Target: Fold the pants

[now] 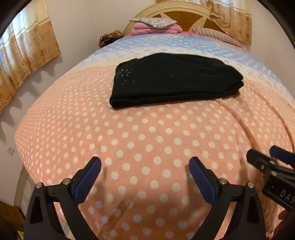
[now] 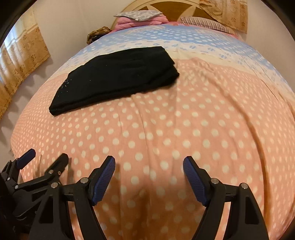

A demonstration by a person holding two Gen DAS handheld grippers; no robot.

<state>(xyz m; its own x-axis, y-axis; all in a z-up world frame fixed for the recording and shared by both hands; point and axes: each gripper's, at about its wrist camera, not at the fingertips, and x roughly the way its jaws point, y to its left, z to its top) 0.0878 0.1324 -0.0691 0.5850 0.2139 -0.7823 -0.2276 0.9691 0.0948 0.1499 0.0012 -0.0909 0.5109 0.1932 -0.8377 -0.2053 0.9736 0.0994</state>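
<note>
Two grippers hover over the bed's [image 1: 55,129] near edge: the left gripper [image 1: 144,167] and the right gripper [image 2: 149,164], fingers spread, nothing between them. Farther in, mid-bed, lies one pair of black pants [image 1: 175,79], folded. Two pillows [image 1: 154,22] sit by the headboard [image 1: 186,15].

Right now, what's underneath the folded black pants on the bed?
The black pants lie on the polka-dot bedspread, across its pink, cream and blue bands. Whatever else might be beneath them is covered by the fabric.
</note>
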